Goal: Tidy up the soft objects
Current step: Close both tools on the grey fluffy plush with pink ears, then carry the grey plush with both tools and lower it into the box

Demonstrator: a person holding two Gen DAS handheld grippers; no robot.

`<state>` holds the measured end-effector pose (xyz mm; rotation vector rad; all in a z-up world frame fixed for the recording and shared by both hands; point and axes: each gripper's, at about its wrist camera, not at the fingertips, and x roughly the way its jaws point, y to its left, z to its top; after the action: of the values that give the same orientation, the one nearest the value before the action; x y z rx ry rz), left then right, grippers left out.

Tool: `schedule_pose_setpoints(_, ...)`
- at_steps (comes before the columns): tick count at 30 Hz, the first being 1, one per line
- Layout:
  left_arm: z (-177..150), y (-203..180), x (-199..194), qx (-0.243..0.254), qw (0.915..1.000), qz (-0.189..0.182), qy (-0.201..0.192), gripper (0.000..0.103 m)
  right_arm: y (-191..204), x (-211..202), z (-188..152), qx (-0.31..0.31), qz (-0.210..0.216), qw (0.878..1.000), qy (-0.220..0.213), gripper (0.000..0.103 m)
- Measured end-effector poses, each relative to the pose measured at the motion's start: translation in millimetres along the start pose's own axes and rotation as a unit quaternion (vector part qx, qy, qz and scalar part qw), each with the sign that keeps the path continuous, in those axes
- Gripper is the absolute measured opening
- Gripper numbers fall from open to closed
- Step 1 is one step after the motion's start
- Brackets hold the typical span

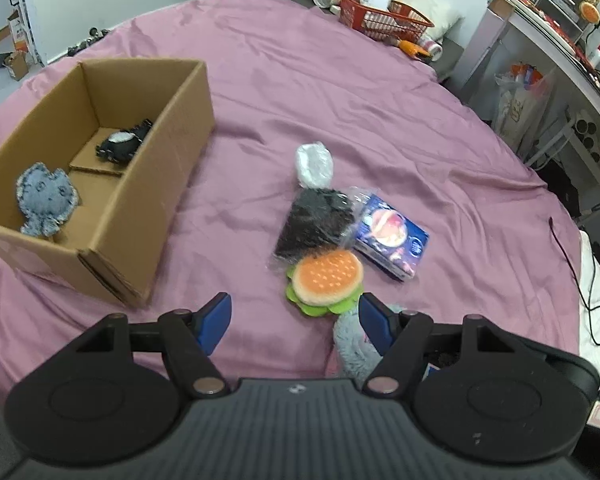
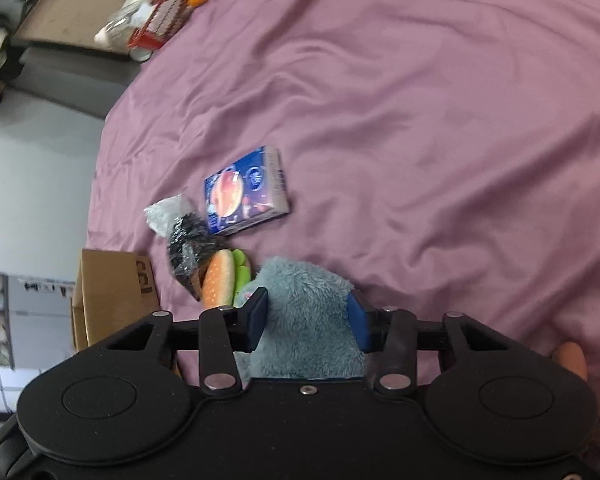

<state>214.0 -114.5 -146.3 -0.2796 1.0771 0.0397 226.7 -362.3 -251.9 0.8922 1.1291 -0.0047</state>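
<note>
A cardboard box [image 1: 172,148] stands at the left on the pink bedsheet. It holds a denim plush [image 1: 46,196] and a black soft item [image 1: 122,142]. A burger plush [image 1: 326,280] lies just ahead of my open, empty left gripper [image 1: 294,320]. A black item in a clear bag [image 1: 316,220] lies behind it. My right gripper [image 2: 308,320] is shut on a fluffy blue-grey plush [image 2: 304,320], which also shows in the left wrist view [image 1: 350,344]. The burger plush [image 2: 220,280] and the box [image 2: 112,292] show to its left.
A blue printed carton [image 1: 392,236] lies right of the bagged item. A red basket [image 1: 384,12] and clutter sit at the far edge of the bed. Shelves and a black cable [image 1: 580,280] are at the right. The pink sheet [image 1: 340,92] stretches beyond.
</note>
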Motion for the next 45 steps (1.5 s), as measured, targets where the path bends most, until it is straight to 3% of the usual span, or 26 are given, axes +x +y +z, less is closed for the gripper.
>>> schedule_pose_setpoints(5,-4,-8,8,-0.010,0.9998,-0.010,0.010,0.069,-6,-2,-1,0.019,0.007,1.000,0.000,0.041)
schedule_pose_setpoints(11,-8,-11,23,-0.024,0.9992,-0.012,0.030,0.052,-13,-4,-2,0.035,0.007,0.999,-0.002,0.039)
schedule_pose_setpoints(19,-22,-16,34,-0.046,0.9958,-0.043,0.067,0.046,-15,-3,-3,0.046,0.014,0.999,0.003,0.035)
schedule_pose_setpoints(24,-28,-6,46,-0.095,0.9898,-0.060,0.088,0.021,-11,0,-4,0.033,0.014,0.999,0.007,0.033)
schedule_pose_setpoints(31,-21,-5,29,-0.092,0.9910,-0.079,0.058,0.018,-4,-10,-5,0.019,0.047,0.999,-0.017,0.024)
schedule_pose_setpoints(45,6,0,-32,-0.065,0.9934,-0.084,-0.043,0.016,34,-40,-8,-0.071,0.153,0.983,-0.067,0.022)
